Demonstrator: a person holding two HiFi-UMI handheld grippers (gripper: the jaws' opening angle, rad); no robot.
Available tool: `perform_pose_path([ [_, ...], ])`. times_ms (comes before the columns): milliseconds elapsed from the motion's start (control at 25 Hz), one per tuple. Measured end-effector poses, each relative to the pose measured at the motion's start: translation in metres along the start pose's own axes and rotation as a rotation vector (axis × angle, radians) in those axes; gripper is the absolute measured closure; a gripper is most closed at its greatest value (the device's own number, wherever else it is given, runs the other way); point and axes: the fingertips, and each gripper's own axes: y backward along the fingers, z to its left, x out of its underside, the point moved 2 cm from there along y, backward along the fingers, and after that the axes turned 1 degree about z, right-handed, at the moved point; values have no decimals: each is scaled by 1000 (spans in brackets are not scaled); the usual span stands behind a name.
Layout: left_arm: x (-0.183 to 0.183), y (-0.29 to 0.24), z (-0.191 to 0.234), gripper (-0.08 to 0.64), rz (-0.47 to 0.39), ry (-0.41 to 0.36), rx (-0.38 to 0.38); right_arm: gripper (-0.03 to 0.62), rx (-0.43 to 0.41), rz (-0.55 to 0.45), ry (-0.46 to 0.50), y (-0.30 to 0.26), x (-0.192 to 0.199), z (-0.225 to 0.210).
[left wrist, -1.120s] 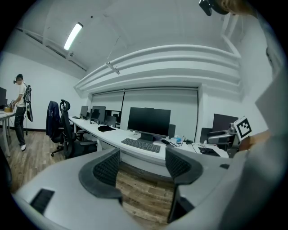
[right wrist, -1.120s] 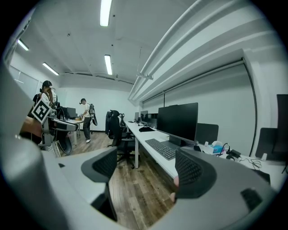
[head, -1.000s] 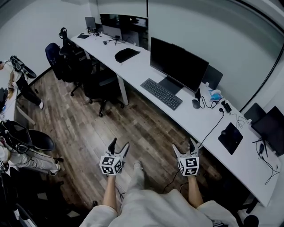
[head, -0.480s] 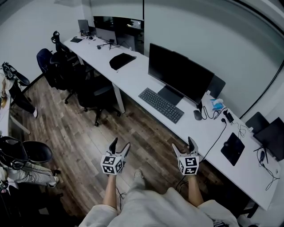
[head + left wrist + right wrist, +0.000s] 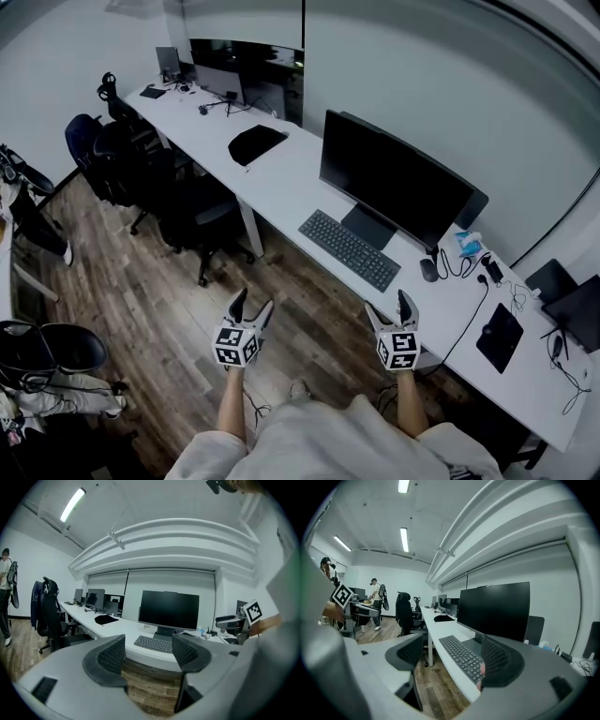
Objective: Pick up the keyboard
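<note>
A dark grey keyboard (image 5: 349, 249) lies on the long white desk (image 5: 281, 187), in front of a large black monitor (image 5: 394, 178). It also shows in the left gripper view as the keyboard (image 5: 153, 643) and in the right gripper view as the keyboard (image 5: 461, 655). My left gripper (image 5: 250, 311) hangs open over the wooden floor, well short of the desk. My right gripper (image 5: 392, 307) is open too, close to the desk's front edge, a little right of the keyboard. Nothing is between either pair of fingers.
A mouse (image 5: 429, 270) and cables lie right of the keyboard. A black mouse pad (image 5: 500, 337) and a laptop (image 5: 574, 309) sit further right. Black office chairs (image 5: 192, 202) stand at the desk's left part. A person (image 5: 376, 597) stands at another table far left.
The view has closed in on the desk: keyboard and monitor sit nearer to both grippers than a second ago. Both grippers stay open and held in the same pose.
</note>
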Motion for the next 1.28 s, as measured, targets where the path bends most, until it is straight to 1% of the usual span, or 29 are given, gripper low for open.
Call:
perform_pose_path([
  [120,-6,-17,23,258,-1,-2,7,209,10,0,0,-26,-7,5],
  [280,-11,-35,44,258,2,-7,17,210,19,6,-2,-51,-9,9],
  [600,-11,-54,71,258,14,-3,28,213,28,25,-8,-80,-9,17],
  [960,-11,-91,91,258,31,1,33,213,33,38,-14,-118,-6,7],
  [1280,-29,-156,113,258,37,-6,39,213,42,42,-24,-177,-14,-21],
])
